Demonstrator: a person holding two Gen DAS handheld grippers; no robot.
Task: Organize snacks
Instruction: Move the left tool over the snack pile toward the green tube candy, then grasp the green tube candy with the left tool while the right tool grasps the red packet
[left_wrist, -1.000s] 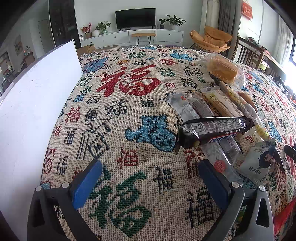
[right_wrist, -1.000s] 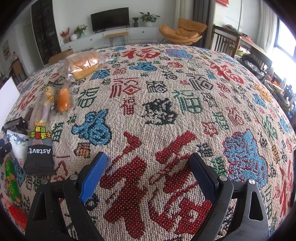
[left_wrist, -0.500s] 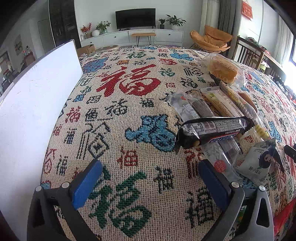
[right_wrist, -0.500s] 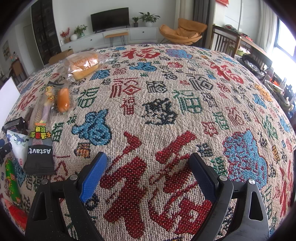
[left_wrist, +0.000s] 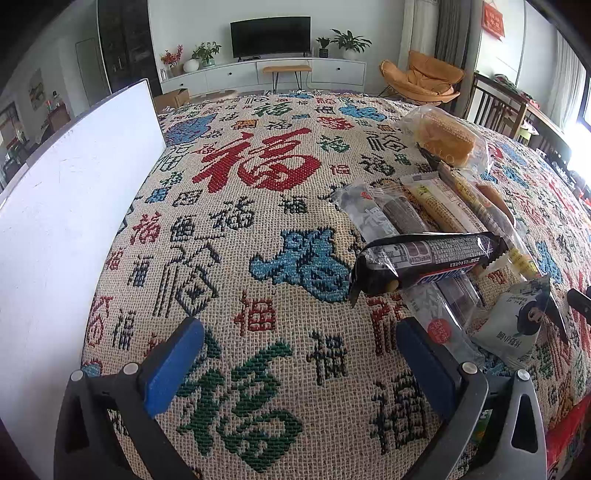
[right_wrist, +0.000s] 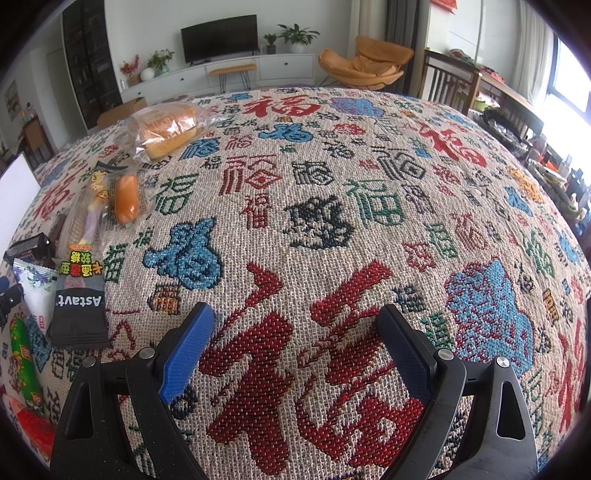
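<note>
snacks are heaped ahead and to the right of the left gripper (left_wrist: 299, 363), whose jaws are spread wide with nothing between them, over the patterned tablecloth (left_wrist: 258, 192). nearest its right finger a dark cookie roll (left_wrist: 424, 260) is seen, lying on top of other packets with its long axis running crosswise to the fingers. the right gripper (right_wrist: 295, 347) is likewise held spread and empty; from it the same heap is found far off to the left, a black sachet (right_wrist: 79, 314) closest. the left gripper is judged nearer, so a swing rightward would be needed.
</note>
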